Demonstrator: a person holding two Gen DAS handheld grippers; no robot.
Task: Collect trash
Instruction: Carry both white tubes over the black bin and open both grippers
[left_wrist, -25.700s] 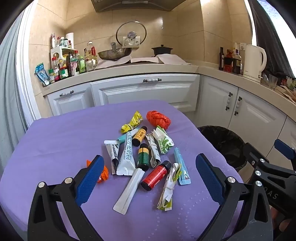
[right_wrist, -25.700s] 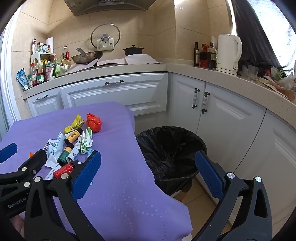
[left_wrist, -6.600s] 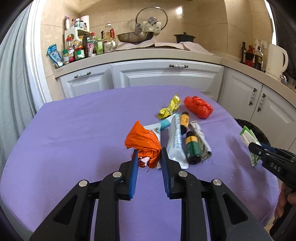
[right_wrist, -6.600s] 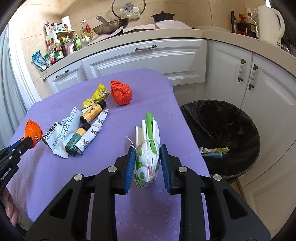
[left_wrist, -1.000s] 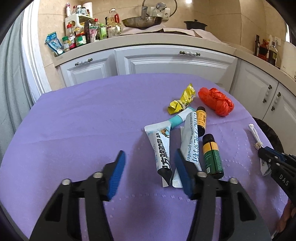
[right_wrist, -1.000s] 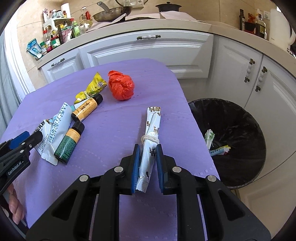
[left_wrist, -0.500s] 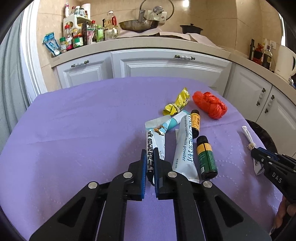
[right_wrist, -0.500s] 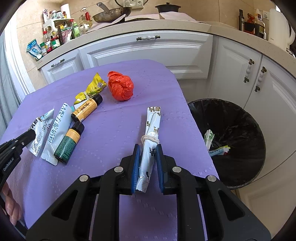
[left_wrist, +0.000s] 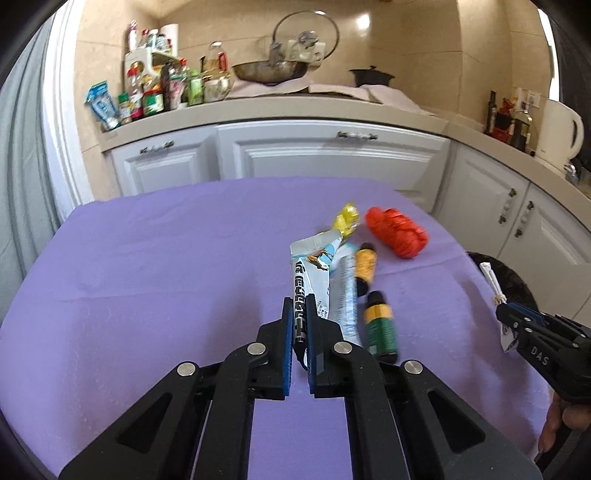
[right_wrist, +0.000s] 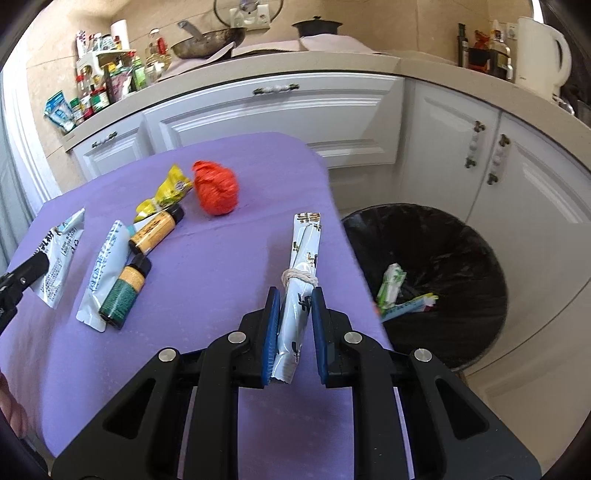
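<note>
Blue pads (left_wrist: 287, 332) clamping sachet (left_wrist: 312, 273), right gripper (right_wrist: 294, 317) pinching packet (right_wrist: 301, 269)

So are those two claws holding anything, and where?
Left gripper pinches a blue-white sachet by its near end; right gripper clamps a string-tied wrapper below the string.

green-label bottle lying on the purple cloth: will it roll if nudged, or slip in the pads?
The green-label bottle lies on its side and looks round, so a sideways nudge would probably roll it. It partly rests on the long white sachet, which may slide underneath. It looks rigid, so pads should hold, though possibly slick.
</note>
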